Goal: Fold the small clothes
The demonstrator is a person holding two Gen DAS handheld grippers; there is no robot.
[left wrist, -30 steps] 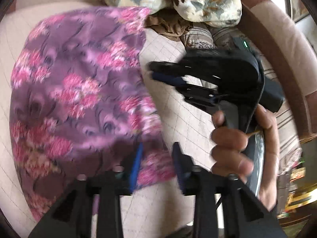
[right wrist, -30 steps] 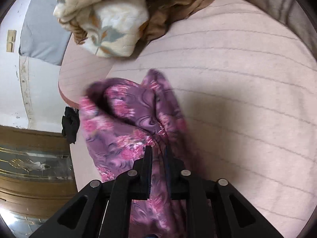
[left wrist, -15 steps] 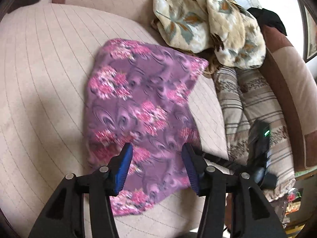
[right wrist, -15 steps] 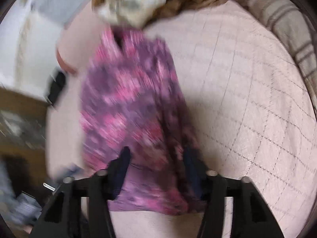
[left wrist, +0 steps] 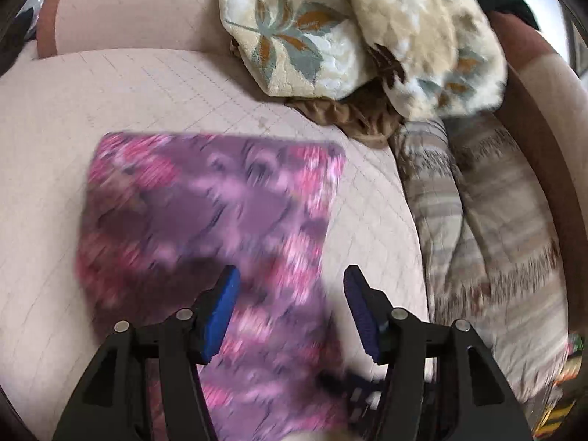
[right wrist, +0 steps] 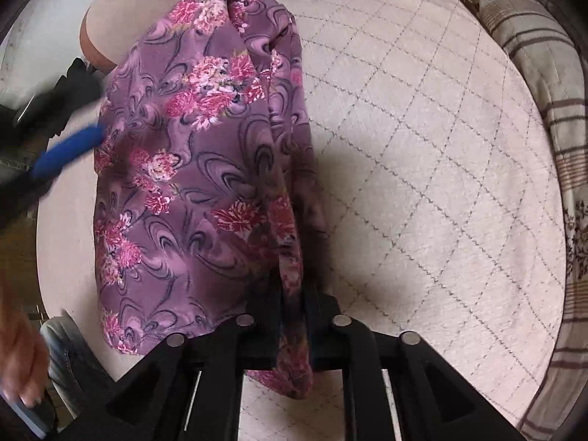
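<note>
Quick count: 1 purple floral garment (right wrist: pixel 191 169) on 1 quilted pink cushion (right wrist: pixel 422 183). 2 grippers total, the left gripper (left wrist: pixel 290 312) and the right gripper (right wrist: pixel 292 316), each with 2 fingers. 1 cream leaf-print blanket (left wrist: pixel 330 33) bunched at the back, 1 brown cloth (left wrist: pixel 345 117) under it, and 1 striped beige throw (left wrist: pixel 488 228) along the side. 1 hand (right wrist: pixel 18 360) at the edge.
</note>
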